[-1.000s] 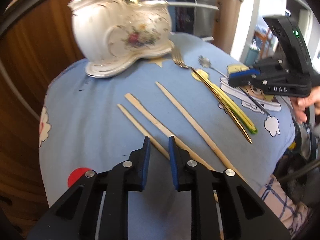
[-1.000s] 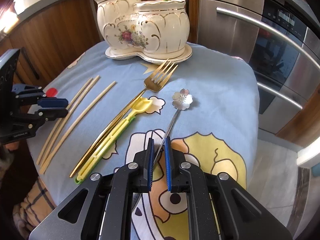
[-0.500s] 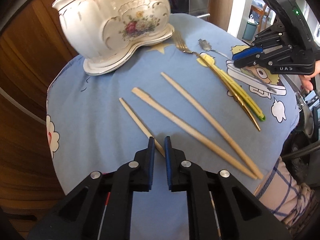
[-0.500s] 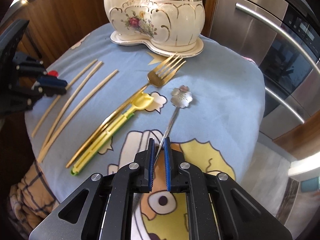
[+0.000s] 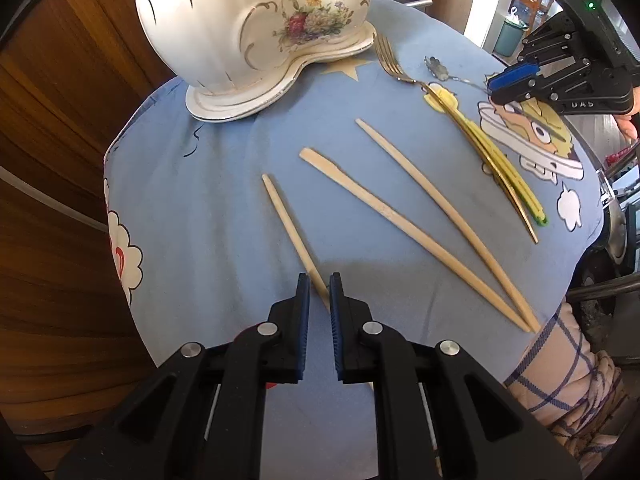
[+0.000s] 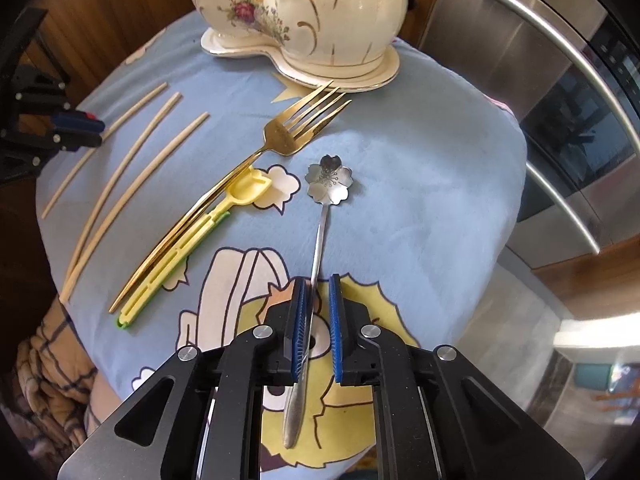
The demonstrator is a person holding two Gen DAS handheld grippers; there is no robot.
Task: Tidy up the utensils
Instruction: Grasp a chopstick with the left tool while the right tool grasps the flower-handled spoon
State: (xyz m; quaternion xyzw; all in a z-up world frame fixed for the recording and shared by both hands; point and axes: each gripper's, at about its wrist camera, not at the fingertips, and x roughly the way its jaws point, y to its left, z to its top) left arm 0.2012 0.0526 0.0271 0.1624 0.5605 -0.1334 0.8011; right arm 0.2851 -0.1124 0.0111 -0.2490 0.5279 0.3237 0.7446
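Three pale chopsticks lie on the blue cloth. My left gripper (image 5: 319, 280) straddles the near part of the leftmost chopstick (image 5: 288, 228), jaws nearly closed, a narrow gap showing. My right gripper (image 6: 318, 282) straddles the handle of a silver flower-bowl spoon (image 6: 328, 180); the handle runs against the left pad, with a gap to the right pad. A gold fork (image 6: 288, 132) and a yellow-green plastic spoon (image 6: 192, 240) lie left of it. A white floral ceramic holder (image 5: 256, 20) stands at the back.
The table is small and round, with cloth edges (image 5: 120, 208) close on all sides. Wooden cabinets (image 5: 52, 120) stand to the left, and a steel oven front (image 6: 560, 100) to the right. A checked cloth (image 5: 560, 380) hangs at the near edge.
Both grippers have moved forward and lower toward the table. The left jaws narrowed around the leftmost chopstick. The right jaws opened slightly around the spoon handle.
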